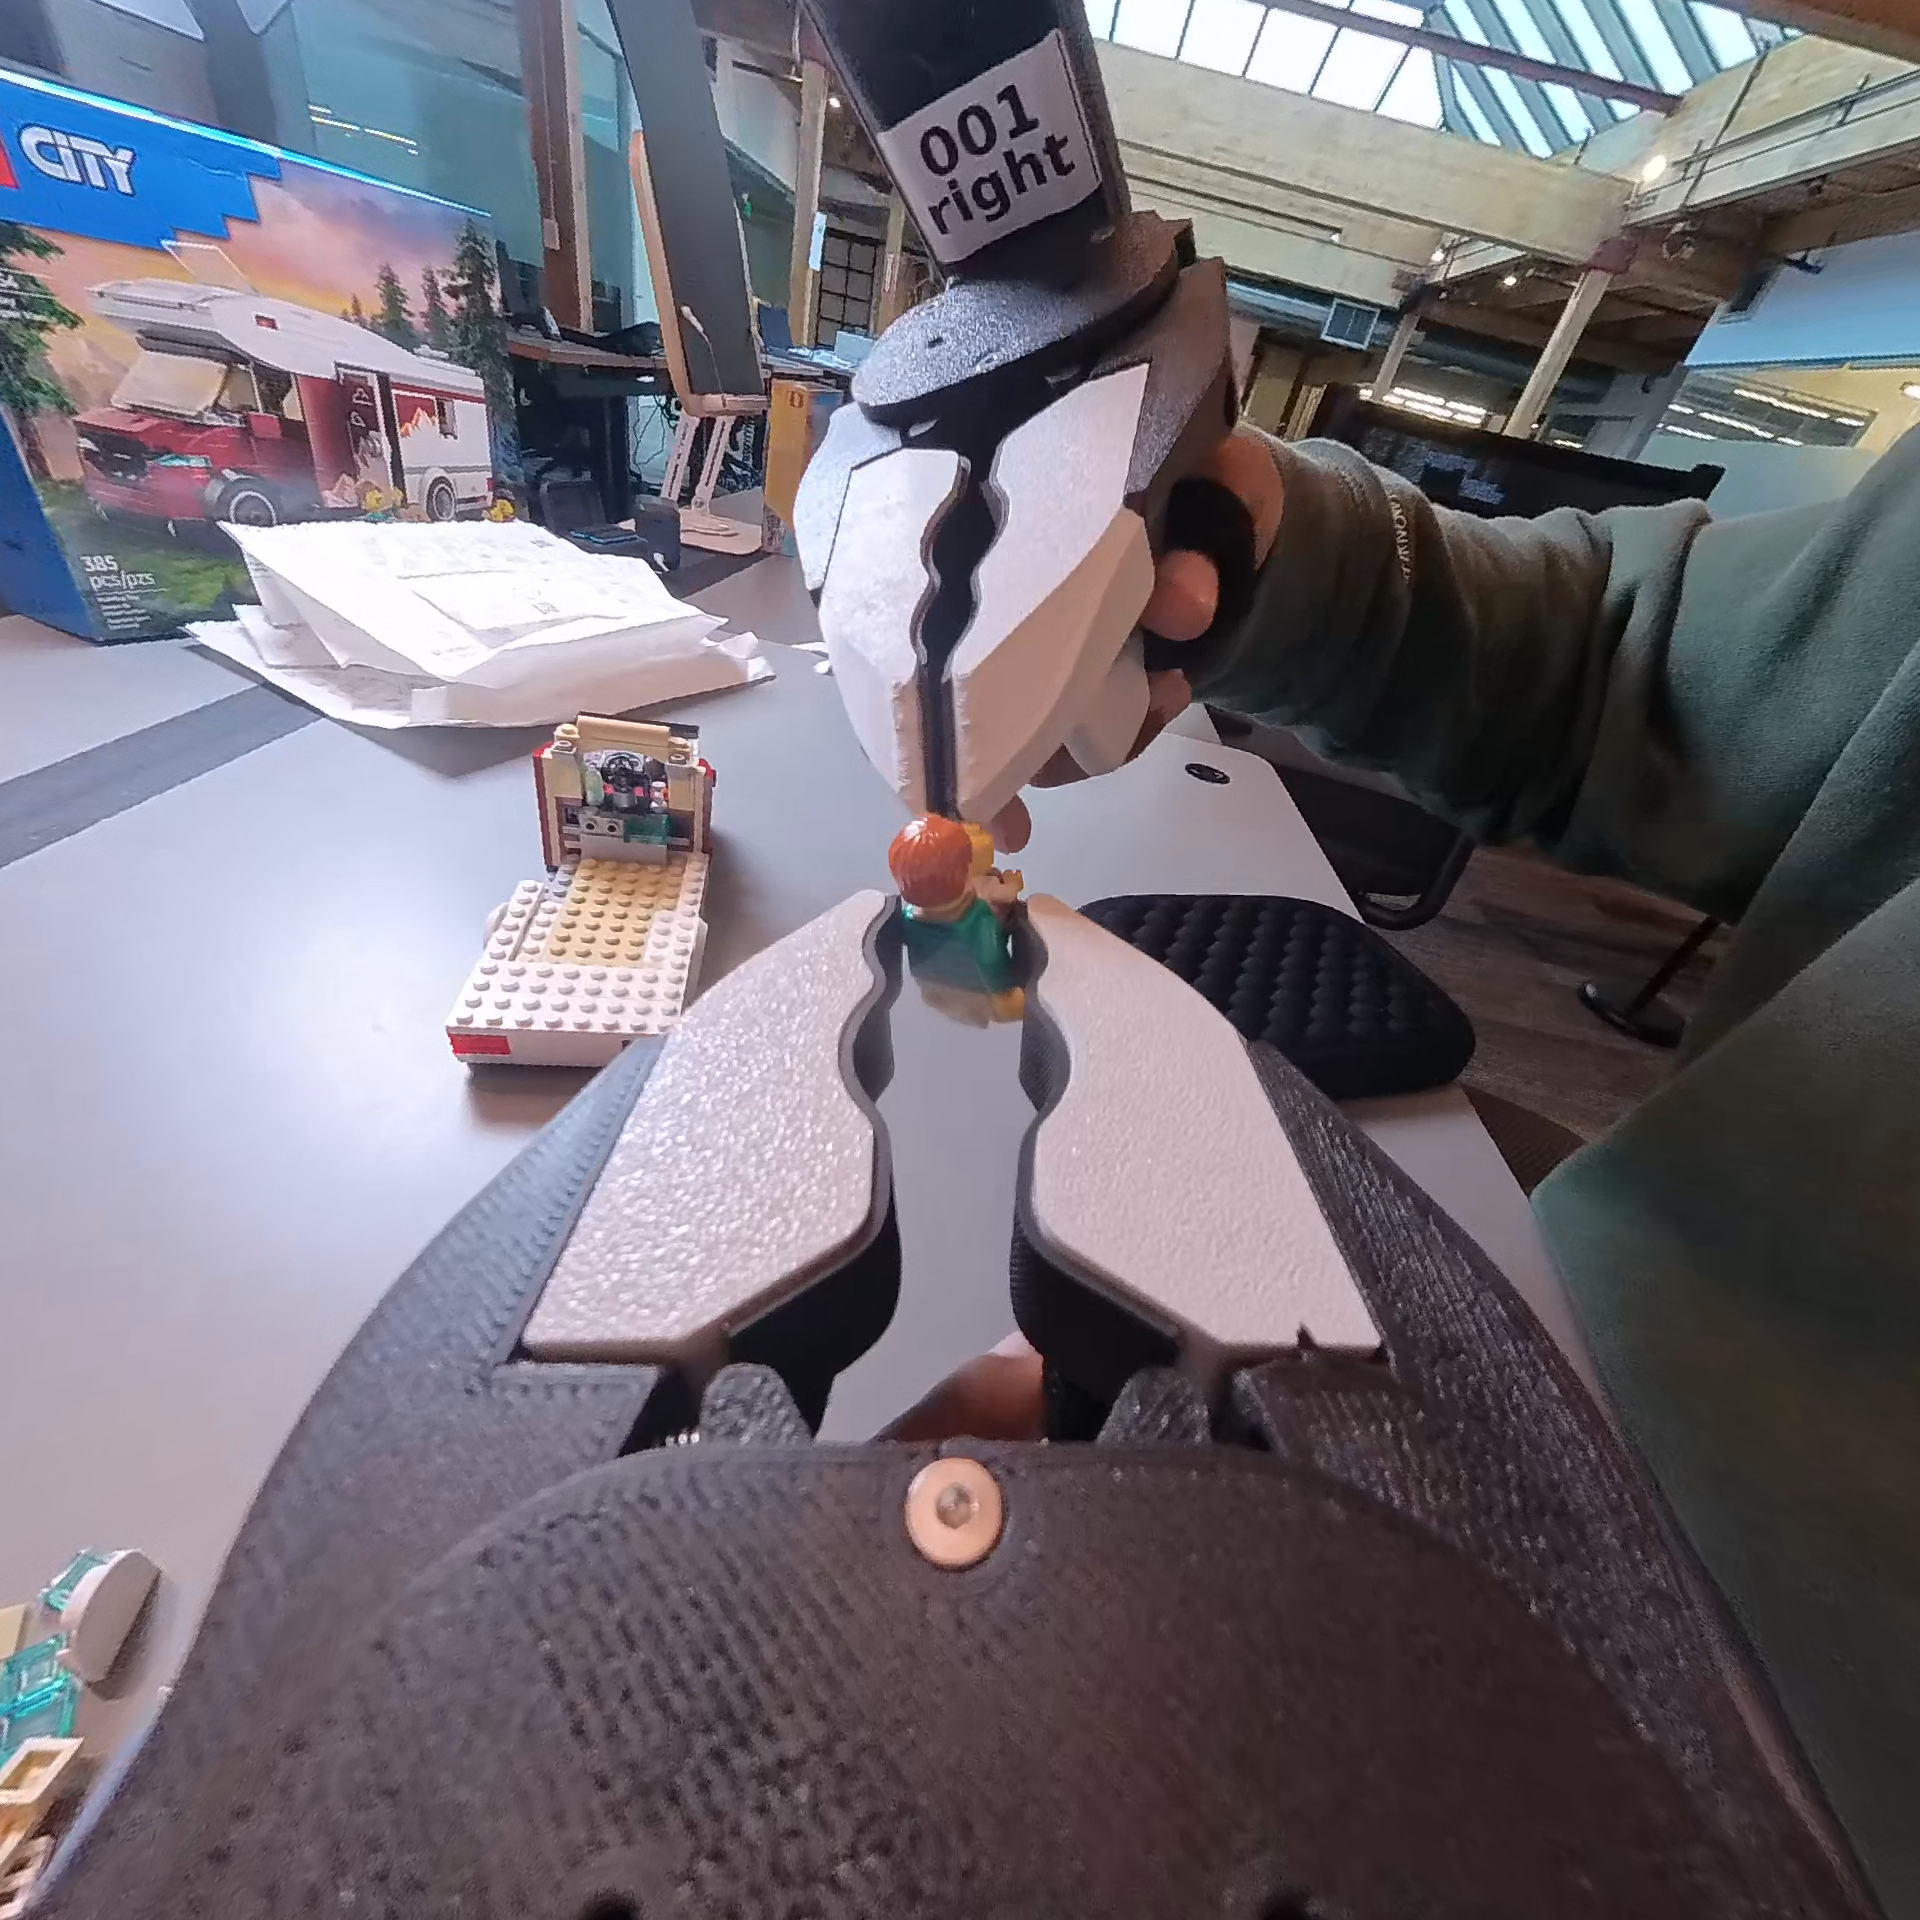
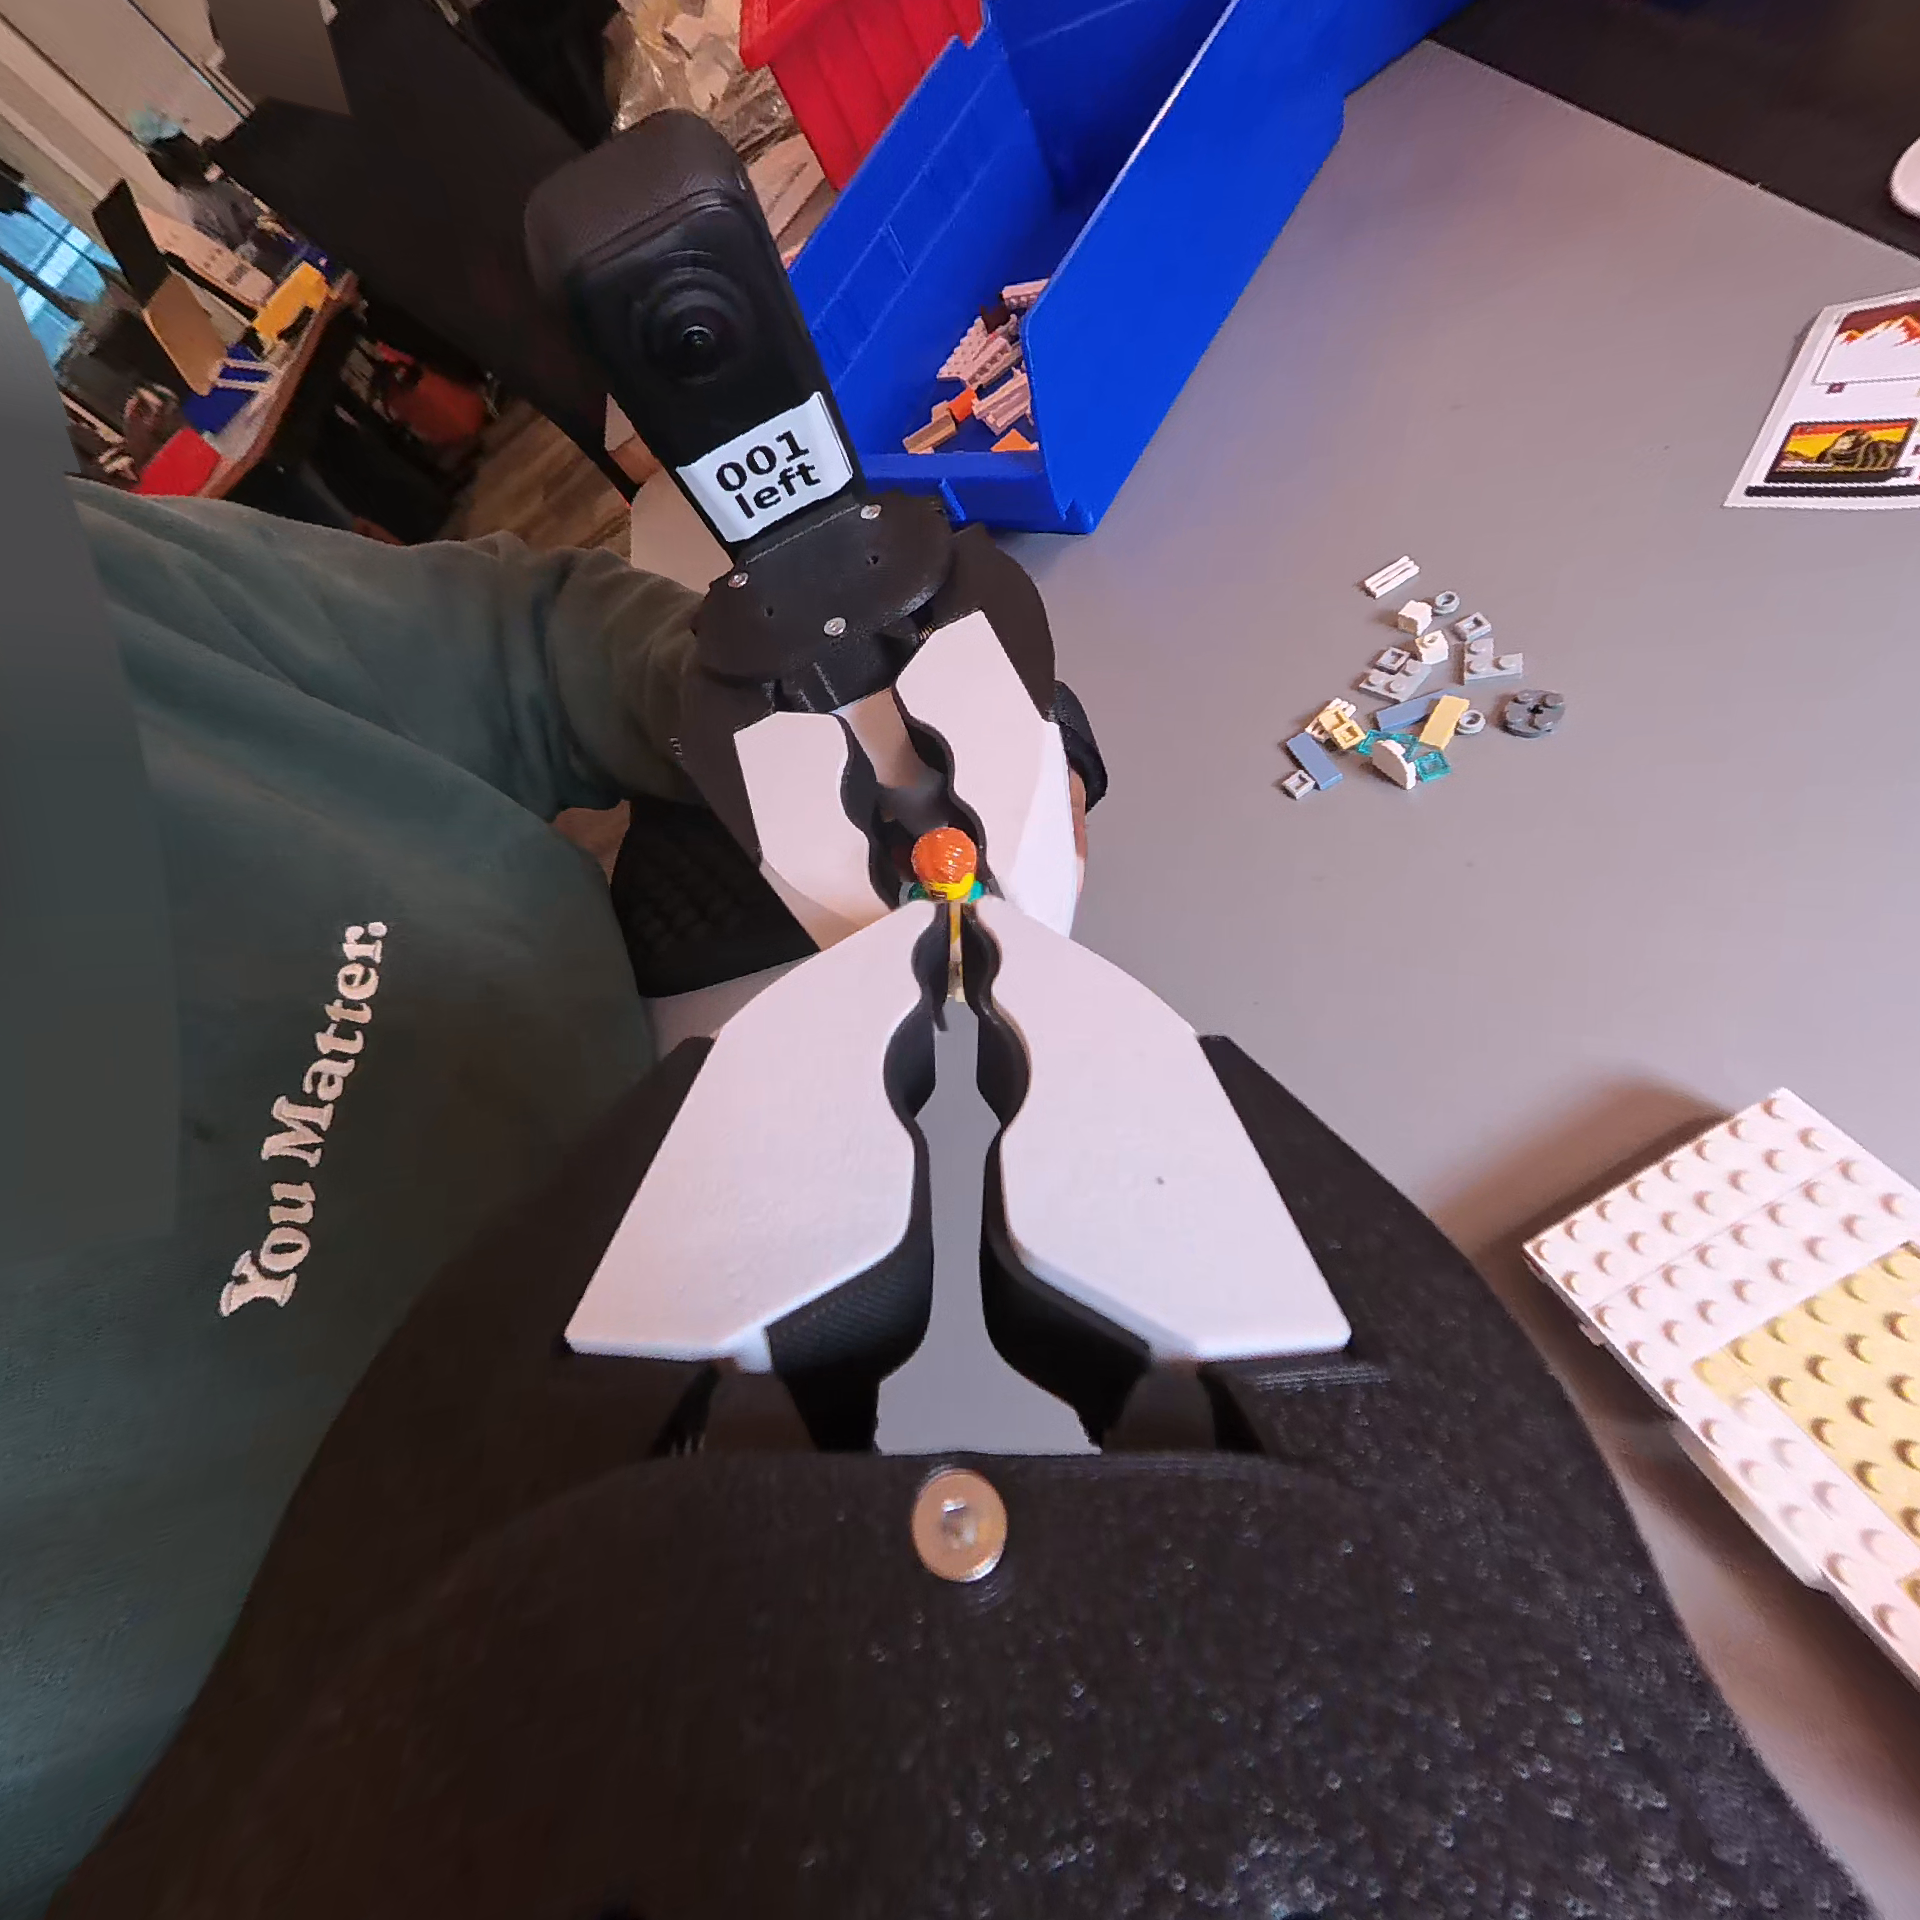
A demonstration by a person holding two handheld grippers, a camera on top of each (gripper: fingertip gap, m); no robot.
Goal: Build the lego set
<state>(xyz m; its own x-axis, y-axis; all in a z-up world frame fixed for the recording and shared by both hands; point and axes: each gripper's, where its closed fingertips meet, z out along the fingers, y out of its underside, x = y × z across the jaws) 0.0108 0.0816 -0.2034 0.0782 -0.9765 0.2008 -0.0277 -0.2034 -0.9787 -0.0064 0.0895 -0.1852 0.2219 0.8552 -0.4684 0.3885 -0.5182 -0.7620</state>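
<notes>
A minifigure [image 1: 956, 935] with orange hair and a green torso is held off the grey table between the fingers of my left gripper [image 1: 961, 914], which is shut on its body. My right gripper [image 1: 945, 816] comes down from above with its tips at the figure's head and its jaws nearly together. In the right wrist view my right gripper [image 2: 956, 920] pinches a small pale piece [image 2: 958, 971], right in front of the minifigure [image 2: 945, 868] in the left gripper [image 2: 940, 883]. The partly built camper base [image 1: 592, 935] of white and tan plates stands to the left; it also shows in the right wrist view [image 2: 1766, 1351].
Loose small bricks [image 2: 1423, 696] lie on the table [image 2: 1351, 987], with a few more [image 1: 52, 1662] near my left gripper. A blue bin [image 2: 1091, 312] with parts, the set's box [image 1: 208, 364], paper bags [image 1: 468, 613] and an instruction booklet [image 2: 1849, 416] stand farther off. A black padded armrest [image 1: 1278, 987] is at the table edge. Only a small space, under 4 cm, lies between the two pairs of fingers.
</notes>
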